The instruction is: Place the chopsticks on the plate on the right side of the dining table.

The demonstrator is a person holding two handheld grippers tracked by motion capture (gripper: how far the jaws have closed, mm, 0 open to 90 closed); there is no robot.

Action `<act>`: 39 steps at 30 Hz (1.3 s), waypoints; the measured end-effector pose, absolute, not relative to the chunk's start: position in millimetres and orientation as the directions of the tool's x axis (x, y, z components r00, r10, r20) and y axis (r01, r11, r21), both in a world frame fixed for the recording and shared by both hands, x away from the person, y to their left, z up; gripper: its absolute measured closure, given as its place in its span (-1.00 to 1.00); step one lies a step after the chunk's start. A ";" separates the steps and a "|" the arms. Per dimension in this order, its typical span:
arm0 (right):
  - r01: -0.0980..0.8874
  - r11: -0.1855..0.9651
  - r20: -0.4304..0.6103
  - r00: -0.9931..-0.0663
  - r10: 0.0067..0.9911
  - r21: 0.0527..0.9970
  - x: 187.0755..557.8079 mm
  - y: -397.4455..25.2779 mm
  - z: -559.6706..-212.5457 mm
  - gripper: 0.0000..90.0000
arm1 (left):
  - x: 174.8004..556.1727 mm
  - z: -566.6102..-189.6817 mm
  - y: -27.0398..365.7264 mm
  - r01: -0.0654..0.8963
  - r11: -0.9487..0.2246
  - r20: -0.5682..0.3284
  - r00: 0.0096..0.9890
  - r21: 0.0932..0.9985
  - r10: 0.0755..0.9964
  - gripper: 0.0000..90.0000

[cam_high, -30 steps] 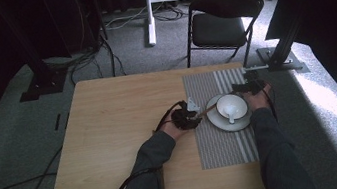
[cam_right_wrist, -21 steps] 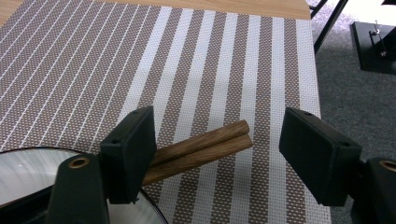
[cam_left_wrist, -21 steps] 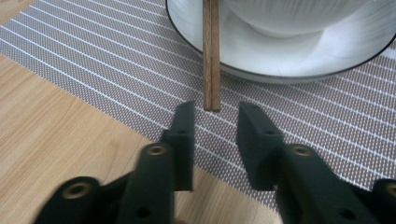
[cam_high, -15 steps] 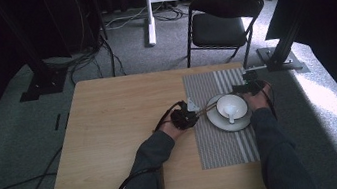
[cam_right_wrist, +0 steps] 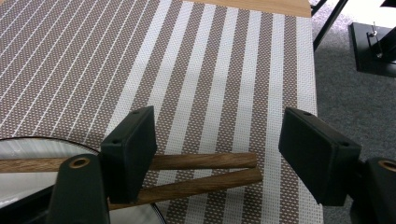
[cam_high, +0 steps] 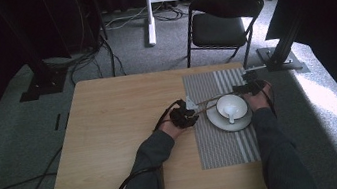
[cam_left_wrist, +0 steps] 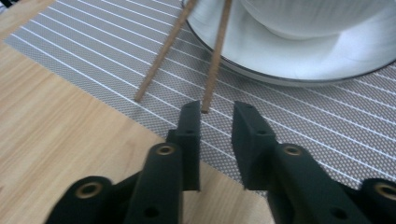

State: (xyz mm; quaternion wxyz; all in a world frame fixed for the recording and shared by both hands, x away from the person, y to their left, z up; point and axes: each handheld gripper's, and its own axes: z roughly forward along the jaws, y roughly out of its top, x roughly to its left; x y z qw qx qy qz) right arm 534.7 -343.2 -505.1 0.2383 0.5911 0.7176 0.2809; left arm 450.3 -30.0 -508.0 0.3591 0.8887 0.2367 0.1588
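Compared with a second ago, the left gripper point(cam_high: 192, 114) is found a little more to the left in the high view, drawn slightly away from the plate point(cam_high: 216, 123), while the right gripper point(cam_high: 247, 88) is seen at nearly the same place, at the upper right of the plate. The chopsticks point(cam_high: 210, 101) are not lifted. They are laid across the upper rim of the plate, right of centre in the high view, on the striped placemat point(cam_high: 225, 151) at the right side of the table point(cam_high: 111, 133). From this it is judged that the pair has been set down and is being let go, although a new grasp cannot be excluded.

In the left gripper view, the jaws are opened only narrowly. The thin tips of the chopsticks are seen just ahead of them, one tip right at the gap, but nothing is clamped between the pads.

Further right, the white bowl point(cam_high: 237, 102) with a spoon point(cam_high: 230, 113) in it is placed on the plate.

In the right gripper view, the jaws are spread wide. The thick ends of the chopsticks are lying on the placemat between them, close to the jaw at the left of that frame. Whether that jaw is touching them cannot be told. Nothing is held.
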 end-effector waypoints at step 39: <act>0.712 0.182 -0.034 -0.217 0.976 0.678 530.8 -344.2 -500.5 -0.38 | 479.1 -516.1 -40.9 0.341 -0.655 0.153 0.803 0.674 0.576 0.17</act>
